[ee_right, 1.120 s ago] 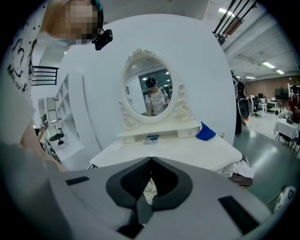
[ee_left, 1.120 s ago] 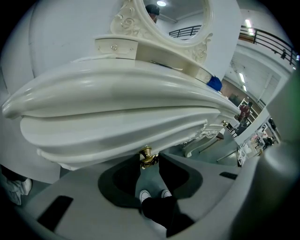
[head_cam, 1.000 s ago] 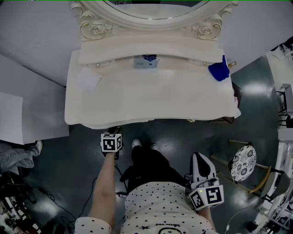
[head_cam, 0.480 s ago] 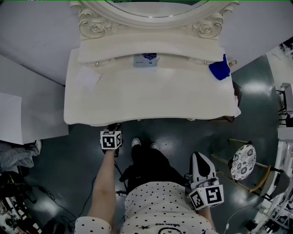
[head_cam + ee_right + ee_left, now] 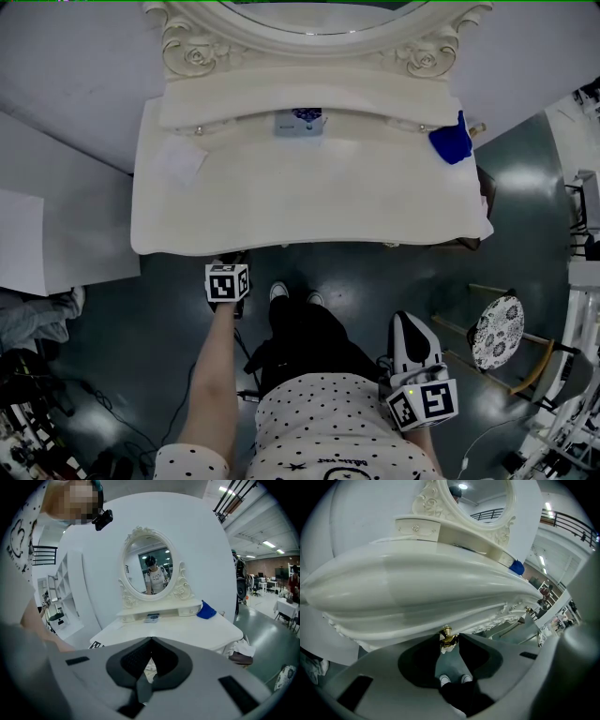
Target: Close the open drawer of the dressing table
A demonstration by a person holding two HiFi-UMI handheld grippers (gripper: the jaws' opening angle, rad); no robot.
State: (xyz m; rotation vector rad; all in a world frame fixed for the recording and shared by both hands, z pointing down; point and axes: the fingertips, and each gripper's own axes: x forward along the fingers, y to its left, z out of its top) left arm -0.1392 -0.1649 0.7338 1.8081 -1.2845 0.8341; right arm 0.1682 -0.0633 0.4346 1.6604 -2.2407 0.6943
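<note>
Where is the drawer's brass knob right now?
In the left gripper view, the brass knob sits low centre, under the dressing table's front edge, between the left gripper's jaws.

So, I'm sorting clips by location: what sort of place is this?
Probably a mock bedroom corner inside a big hall or lab, not a home: the dressing table and mirror stand against a bare white backdrop on a polished grey floor, with desks and strip lights beyond.

Your left gripper [image 5: 449, 640] moves slightly farther with the knob [image 5: 447, 635], and the drawer [image 5: 417, 631] slides in under the dressing table's [image 5: 309, 206] near edge.
</note>
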